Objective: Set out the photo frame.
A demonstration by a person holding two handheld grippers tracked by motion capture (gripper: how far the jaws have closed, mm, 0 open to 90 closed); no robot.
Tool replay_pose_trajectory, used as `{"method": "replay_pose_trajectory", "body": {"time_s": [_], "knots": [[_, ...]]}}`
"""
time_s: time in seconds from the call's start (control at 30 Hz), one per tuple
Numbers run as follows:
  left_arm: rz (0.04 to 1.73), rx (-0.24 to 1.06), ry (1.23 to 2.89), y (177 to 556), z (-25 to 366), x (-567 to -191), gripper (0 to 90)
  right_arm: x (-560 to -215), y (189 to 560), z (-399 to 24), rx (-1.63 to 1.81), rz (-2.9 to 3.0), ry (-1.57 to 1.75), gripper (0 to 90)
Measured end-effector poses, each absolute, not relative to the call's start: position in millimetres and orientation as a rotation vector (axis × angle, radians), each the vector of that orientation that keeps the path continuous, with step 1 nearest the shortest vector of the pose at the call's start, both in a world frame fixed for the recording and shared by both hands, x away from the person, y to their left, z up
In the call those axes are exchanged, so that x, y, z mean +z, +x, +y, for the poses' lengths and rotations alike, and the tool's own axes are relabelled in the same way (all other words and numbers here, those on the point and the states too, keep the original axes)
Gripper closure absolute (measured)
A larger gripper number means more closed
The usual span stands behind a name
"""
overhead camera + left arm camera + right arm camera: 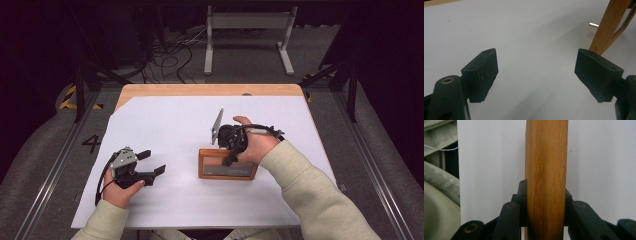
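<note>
A wooden picture frame [227, 170] stands tilted on the white sheet, right of the table's middle. My right gripper [229, 158] comes down on its top edge. In the right gripper view the wooden frame edge [546, 170] runs upright between the black jaws, and the right gripper [545, 191] is shut on it from both sides. My left gripper [153, 162] rests low at the left of the sheet, apart from the frame. Its jaws stand wide open over bare paper, with nothing between them [536, 75]. The wooden frame [610, 22] rises at the upper right of that view.
A white paper sheet [170, 125] covers most of the wooden table [200, 90]. A small brass piece [594, 24] lies on the paper beside the frame. Beyond the table stand a white metal stand [248, 30] and loose cables [170, 55] on the floor.
</note>
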State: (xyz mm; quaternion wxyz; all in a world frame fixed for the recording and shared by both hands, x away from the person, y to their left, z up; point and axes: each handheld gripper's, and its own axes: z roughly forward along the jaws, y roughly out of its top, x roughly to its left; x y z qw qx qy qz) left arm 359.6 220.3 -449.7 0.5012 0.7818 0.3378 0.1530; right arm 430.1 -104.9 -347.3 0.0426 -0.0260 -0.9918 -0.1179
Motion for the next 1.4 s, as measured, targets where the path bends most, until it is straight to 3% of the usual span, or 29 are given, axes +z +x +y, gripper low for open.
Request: {"method": "replay_pose_trajectory", "body": {"time_s": [0.57, 0.8, 0.9, 0.93, 1.03, 1.13, 1.4], "knots": [[0.808, 0.371, 1.896, 359.8, 219.9, -450.0, 19.2, -355.7, 434.6, -104.2, -0.423, -2.992, 0.041, 72.0], [0.804, 0.374, 1.899, 360.4, 220.1, -450.0, 19.2, -356.4, 438.9, -106.2, -0.459, -3.003, -0.075, 70.1], [0.806, 0.368, 1.899, 360.2, 219.4, -450.2, 19.1, -352.9, 441.5, -109.9, -0.512, -3.032, -0.154, 61.8], [0.808, 0.365, 1.897, 360.2, 219.1, -450.1, 19.0, -351.8, 443.5, -112.8, -0.577, -3.045, -0.224, 49.2], [0.811, 0.362, 1.897, 360.4, 218.8, -450.0, 19.0, -351.1, 444.0, -115.3, -0.607, -3.054, -0.25, 47.0], [0.805, 0.359, 1.904, 360.7, 218.2, -450.5, 18.8, -345.5, 441.8, -125.2, -0.773, -3.049, -0.367, 39.0], [0.817, 0.362, 1.907, 356.9, 218.7, -448.2, 17.9, -334.4, 428.7, -163.3, -1.101, -3.041, -0.568, 34.6]]}}
